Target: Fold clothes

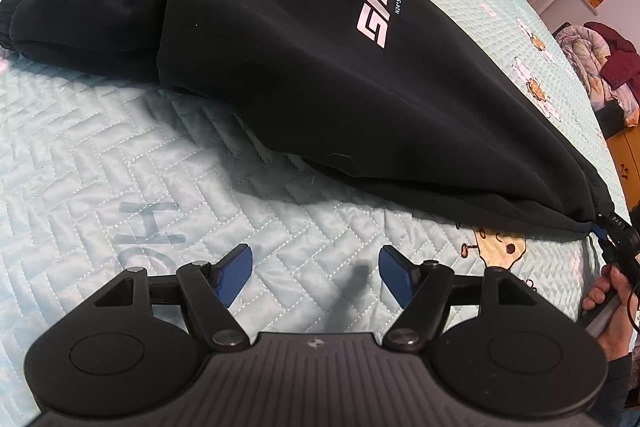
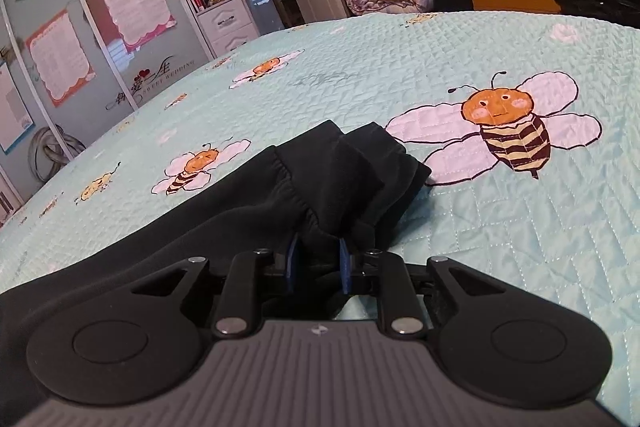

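Left wrist view shows my left hand-held gripper wide open over the quilt, nothing between its blue pads. Black trousers with white lettering lie stretched across the bed ahead of it. At the far right edge, my right hand shows. Through the right wrist view, my right hand-held gripper stands nearly closed, pinching the trousers' bunched cuff end, beside a printed bee.

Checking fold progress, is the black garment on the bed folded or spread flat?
Partly folded: the black garment lies doubled in layers on the quilt, one end pinched in the right gripper.
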